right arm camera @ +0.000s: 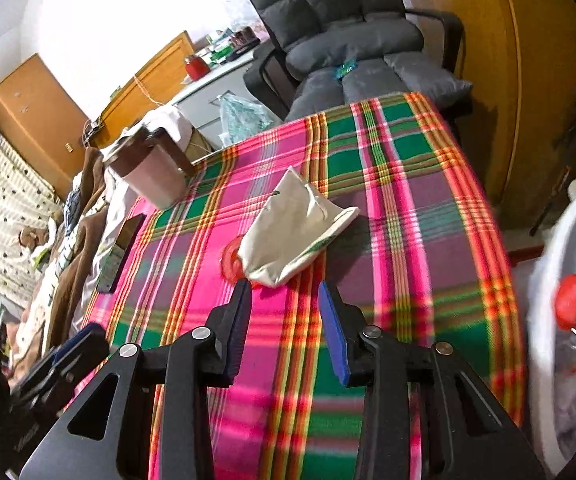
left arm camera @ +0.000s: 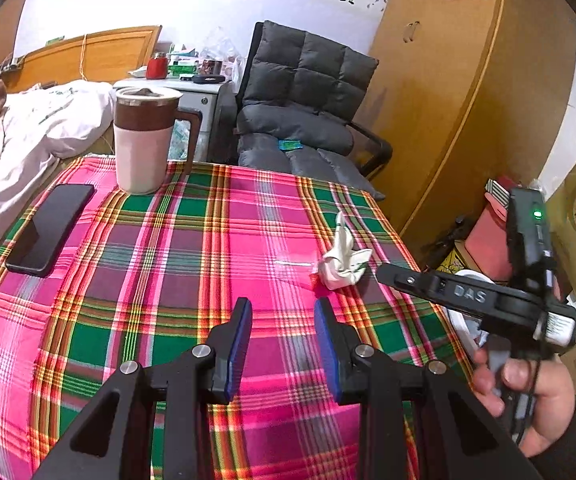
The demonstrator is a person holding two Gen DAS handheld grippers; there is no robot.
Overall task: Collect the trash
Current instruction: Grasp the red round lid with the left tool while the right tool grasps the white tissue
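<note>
Both grippers gape with nothing between the pads — the left gripper (left arm camera: 283,308) over the plaid tablecloth (left arm camera: 168,240), the right gripper (right arm camera: 284,290) just short of the crumpled white wrapper (right arm camera: 292,228) lying near the table's right edge

The middle of the bench (left arm camera: 192,240) under its plaid cloth lies bare, a wide open lane from the near edge toward the far side. At the far left corner a tall mug (left arm camera: 144,140) stands, and a dark phone (left arm camera: 50,228) lies flat along the left edge. Toward the right edge a crumpled white wrapper (right arm camera: 292,228) sits on the cloth. A grey padded chair (left arm camera: 304,108) closes off the far side; a white bin (right arm camera: 568,320) stands just off the right edge.
</note>
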